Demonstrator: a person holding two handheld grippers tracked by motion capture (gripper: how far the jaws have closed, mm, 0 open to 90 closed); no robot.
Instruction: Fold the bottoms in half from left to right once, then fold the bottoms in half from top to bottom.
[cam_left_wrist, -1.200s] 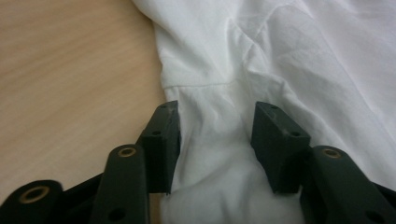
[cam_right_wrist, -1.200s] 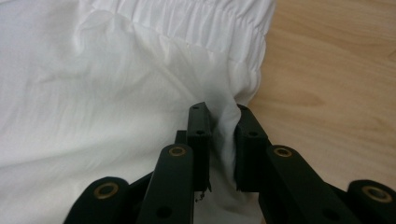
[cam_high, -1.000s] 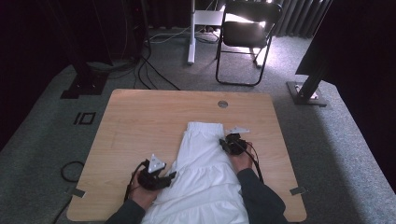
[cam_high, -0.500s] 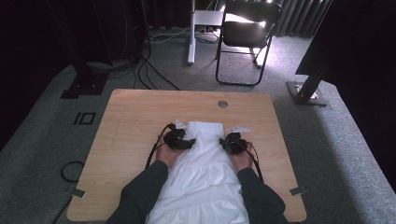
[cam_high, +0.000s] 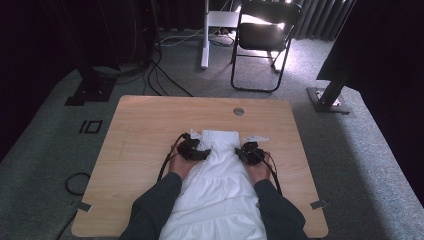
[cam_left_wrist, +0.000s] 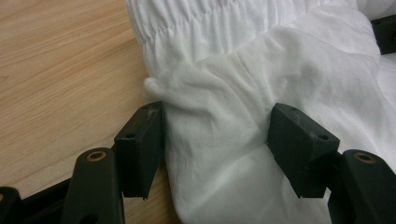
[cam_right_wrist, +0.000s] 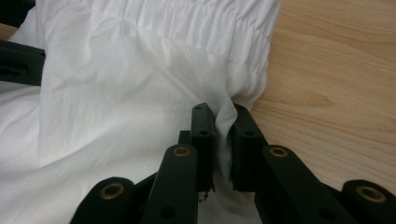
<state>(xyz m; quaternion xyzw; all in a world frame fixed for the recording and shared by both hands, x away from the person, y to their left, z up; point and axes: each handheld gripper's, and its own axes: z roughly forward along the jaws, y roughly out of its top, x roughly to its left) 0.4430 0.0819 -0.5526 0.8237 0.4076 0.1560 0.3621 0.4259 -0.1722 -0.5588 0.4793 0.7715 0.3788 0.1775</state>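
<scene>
A white garment (cam_high: 220, 190) with a gathered elastic band lies on the wooden table (cam_high: 140, 140), its band end (cam_high: 220, 136) farthest from the person. My left gripper (cam_high: 200, 152) sits at the band's left corner. Its jaws have just been opening and stand open in the left gripper view (cam_left_wrist: 217, 126), with a fold of the white cloth (cam_left_wrist: 280, 60) lying loose between the pads. My right gripper (cam_high: 242, 152) is at the band's right corner. In the right gripper view it (cam_right_wrist: 223, 121) is shut on a pinched ridge of the cloth (cam_right_wrist: 116, 84).
A round cable hole (cam_high: 238, 111) sits in the table beyond the garment. Bare wood lies left and right of the cloth. On the carpet behind stand a black chair (cam_high: 262, 37), a white stand (cam_high: 205, 35), cables (cam_high: 165, 75) and a black post base (cam_high: 327, 97).
My left hand has travelled from the garment's near left edge forward to the band's left corner. The right gripper has kept its place on the right corner.
</scene>
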